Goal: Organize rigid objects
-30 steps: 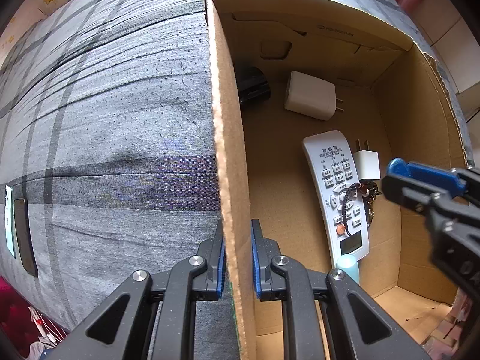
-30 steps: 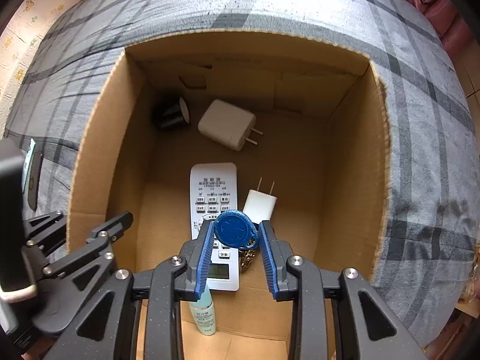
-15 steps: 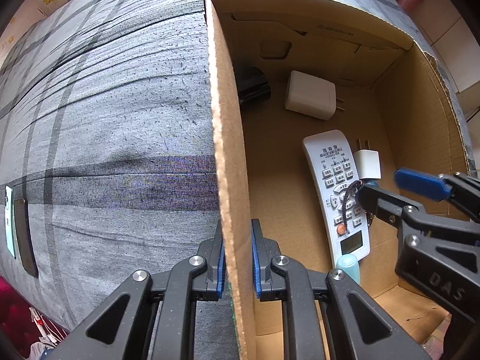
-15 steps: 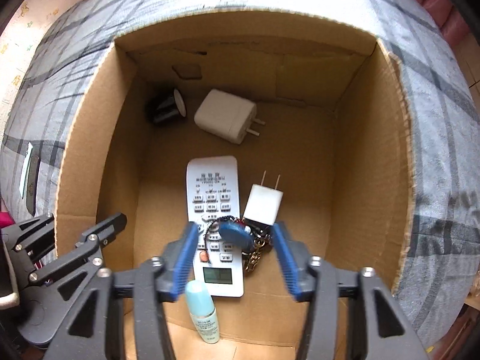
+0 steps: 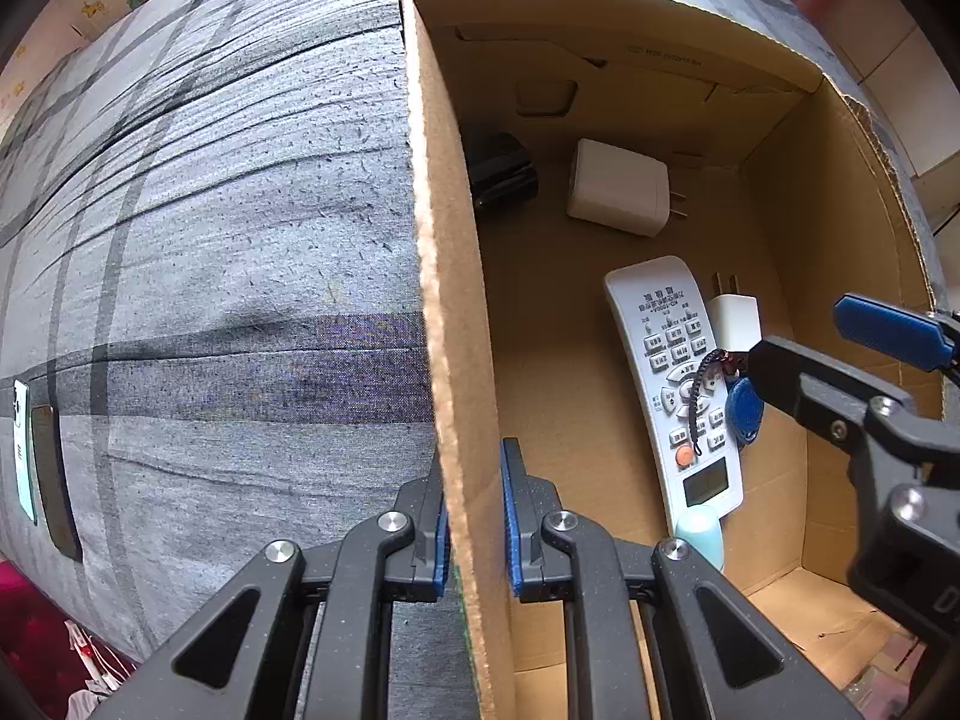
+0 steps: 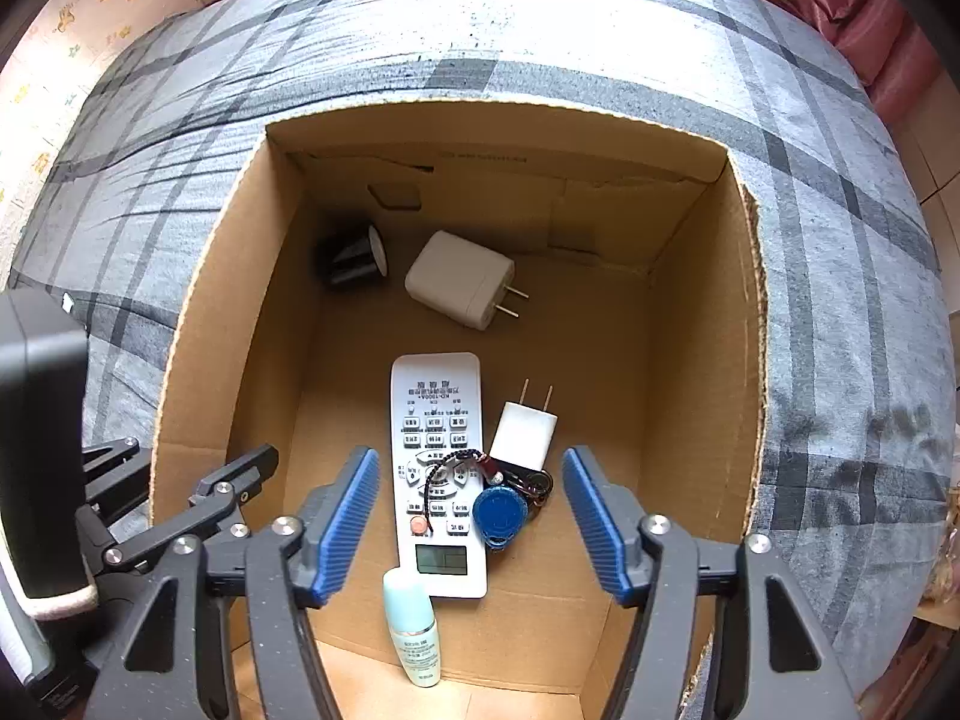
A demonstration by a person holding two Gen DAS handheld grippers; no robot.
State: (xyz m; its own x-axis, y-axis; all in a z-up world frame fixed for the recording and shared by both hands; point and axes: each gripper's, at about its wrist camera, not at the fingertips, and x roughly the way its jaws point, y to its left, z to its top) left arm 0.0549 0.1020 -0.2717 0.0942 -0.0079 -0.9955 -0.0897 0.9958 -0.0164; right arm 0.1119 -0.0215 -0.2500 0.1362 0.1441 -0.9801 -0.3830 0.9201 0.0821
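An open cardboard box (image 6: 696, 360) stands on a grey plaid bed. My left gripper (image 5: 474, 516) is shut on the box's left wall (image 5: 450, 300). My right gripper (image 6: 471, 516) is open and empty above the box floor. A blue key fob with keys (image 6: 501, 513) lies on the white remote (image 6: 437, 420), below and between the right fingers. It also shows in the left wrist view (image 5: 741, 414). The box also holds a large white charger (image 6: 459, 288), a small white charger (image 6: 523, 435), a black cap (image 6: 354, 255) and a pale green bottle (image 6: 411, 624).
The bed cover (image 5: 210, 240) surrounds the box. A phone and a dark flat object (image 5: 42, 450) lie on the bed at the far left. Pink fabric (image 6: 852, 12) lies at the far right edge of the bed.
My right gripper opened and let go of the blue key fob. The fob dropped onto the remote in the box. The right gripper then drew back. The left gripper has not moved.
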